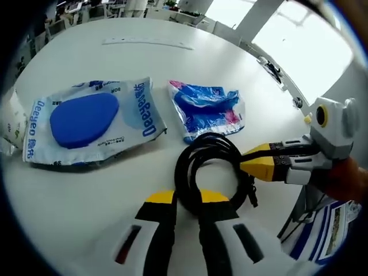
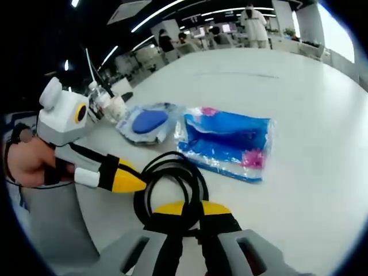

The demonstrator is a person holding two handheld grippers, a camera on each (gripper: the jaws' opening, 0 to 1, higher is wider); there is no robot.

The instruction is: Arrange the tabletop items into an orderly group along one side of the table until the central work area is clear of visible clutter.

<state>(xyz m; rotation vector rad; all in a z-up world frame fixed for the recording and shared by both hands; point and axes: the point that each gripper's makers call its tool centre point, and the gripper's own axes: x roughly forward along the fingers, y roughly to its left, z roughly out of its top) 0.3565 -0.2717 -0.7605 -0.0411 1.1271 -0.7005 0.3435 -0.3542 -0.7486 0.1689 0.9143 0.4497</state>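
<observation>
With both grippers on the cable point(image 1: 208, 167), I see my left gripper point(image 1: 187, 202) clamped on its near loop and my right gripper point(image 2: 185, 211) clamped on the coil's other side. It lies on the white worktop point(image 1: 86, 195); beyond lie a blue pack point(image 1: 207, 109) and a Deeyeo pack point(image 1: 86, 121).

"Deeyeo" – printed twice on white-blue packet point(image 1: 92, 122); other print unreadable.

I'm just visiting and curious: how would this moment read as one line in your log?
left gripper: shut on black cable | right gripper: shut on black cable | blue packets: lying on table behind cable
</observation>
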